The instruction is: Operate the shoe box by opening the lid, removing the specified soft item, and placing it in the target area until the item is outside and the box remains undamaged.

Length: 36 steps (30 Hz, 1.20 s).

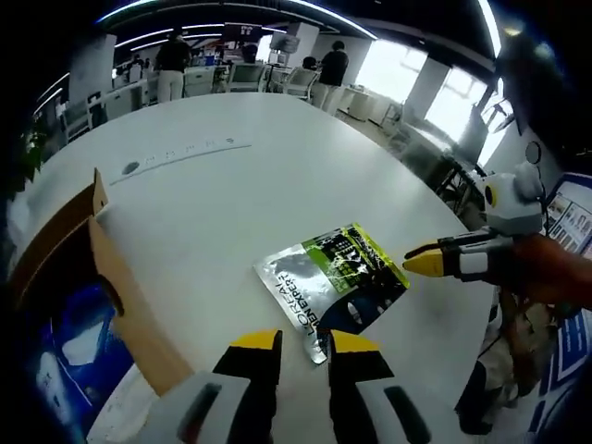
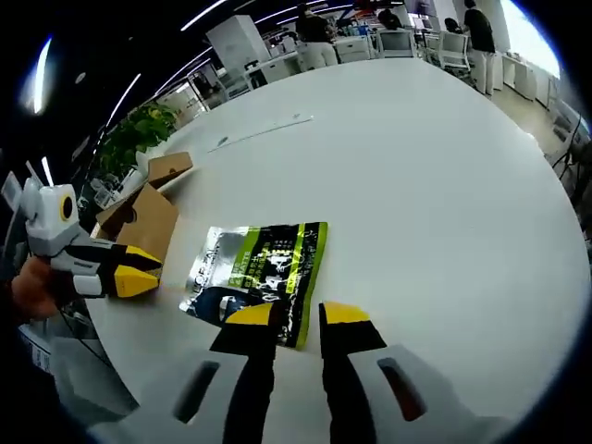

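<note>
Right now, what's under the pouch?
The pouch lies flat on the white table, outside the shoe box. Bare tabletop shows all around it. Anything beneath it is covered, so that cannot be told.

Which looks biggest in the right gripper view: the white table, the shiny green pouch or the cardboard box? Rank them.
1. White table, by far.
2. Green pouch.
3. Cardboard box.
The last two look close; the pouch lies nearer the camera and the box is partly out of sight, so their order is unsure.

Pouch (image 1: 333,282) print too blurred to read.
</note>
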Available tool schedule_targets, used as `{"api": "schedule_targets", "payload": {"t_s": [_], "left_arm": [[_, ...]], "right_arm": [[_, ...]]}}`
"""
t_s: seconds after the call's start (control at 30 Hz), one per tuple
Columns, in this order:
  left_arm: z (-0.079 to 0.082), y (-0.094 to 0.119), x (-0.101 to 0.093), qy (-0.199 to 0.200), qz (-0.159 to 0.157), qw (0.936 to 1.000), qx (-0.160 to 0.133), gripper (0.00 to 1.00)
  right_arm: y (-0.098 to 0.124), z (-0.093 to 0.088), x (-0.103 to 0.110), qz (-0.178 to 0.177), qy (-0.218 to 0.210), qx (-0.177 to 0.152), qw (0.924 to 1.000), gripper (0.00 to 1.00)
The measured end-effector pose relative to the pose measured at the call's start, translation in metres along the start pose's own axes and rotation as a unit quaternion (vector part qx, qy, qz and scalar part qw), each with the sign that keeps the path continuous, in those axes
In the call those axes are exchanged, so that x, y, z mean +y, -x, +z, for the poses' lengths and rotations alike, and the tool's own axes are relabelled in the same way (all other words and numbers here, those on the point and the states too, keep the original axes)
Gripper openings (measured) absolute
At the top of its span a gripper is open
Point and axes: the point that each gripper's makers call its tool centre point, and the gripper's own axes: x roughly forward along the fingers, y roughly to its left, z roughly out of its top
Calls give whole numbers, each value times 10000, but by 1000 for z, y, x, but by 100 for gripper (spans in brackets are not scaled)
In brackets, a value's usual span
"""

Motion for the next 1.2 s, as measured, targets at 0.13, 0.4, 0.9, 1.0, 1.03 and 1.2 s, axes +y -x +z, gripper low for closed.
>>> {"api": "schedule_targets", "payload": {"t_s": [0.13, 0.4, 0.9, 1.0, 1.03, 1.2], "left_arm": [[6, 8, -1, -31, -50, 9999, -157, 21], [10, 24, 7, -39, -93, 9994, -319, 21], [15, 61, 28, -15, -179, 9982, -577, 21], [17, 68, 36, -2, -150, 9978, -650, 21], [18, 75, 41, 21, -126, 9974, -713, 21], [17, 92, 56, 72, -43, 9965, -837, 21]], "right_arm": [[2, 7, 7, 28, 48, -54, 10000, 17], [3, 14, 26, 88, 123, -131, 9998, 17], [-2, 24, 73, 219, 262, -167, 9993, 16], [-2, 28, 81, 246, 306, -192, 9990, 16], [-5, 32, 87, 282, 348, -217, 9988, 16], [-10, 39, 113, 393, 491, -254, 9977, 16]]}}
